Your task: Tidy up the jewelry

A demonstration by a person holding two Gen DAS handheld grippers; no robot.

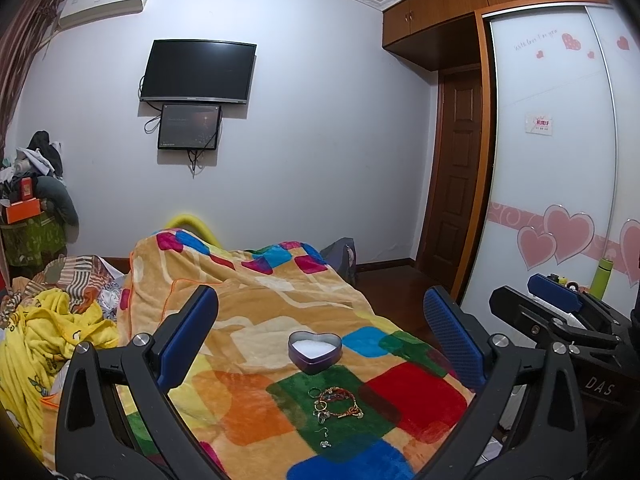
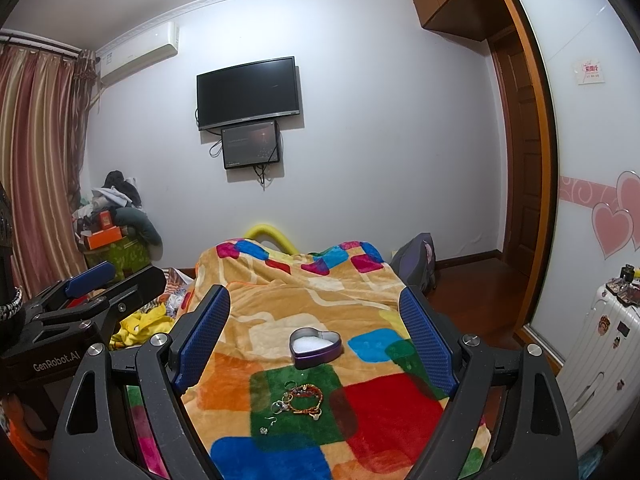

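Observation:
A purple heart-shaped tin [image 1: 315, 351] with a white lining stands open on the patchwork blanket [image 1: 248, 320]; it also shows in the right wrist view [image 2: 315, 346]. Just in front of it, on a green patch, lie a red-and-gold beaded bracelet [image 1: 340, 399] [image 2: 306, 399], some rings [image 1: 314, 393] [image 2: 280, 404] and an earring [image 1: 325, 438] [image 2: 269, 426]. My left gripper [image 1: 320, 340] is open and empty above the bed. My right gripper [image 2: 316, 340] is open and empty too, beside the left one.
The blanket covers a bed; rumpled yellow bedding [image 1: 48, 328] lies at its left. A wardrobe with sliding doors [image 1: 552, 160] and a white suitcase [image 2: 596, 344] stand on the right. A wall TV [image 1: 198, 70] hangs ahead.

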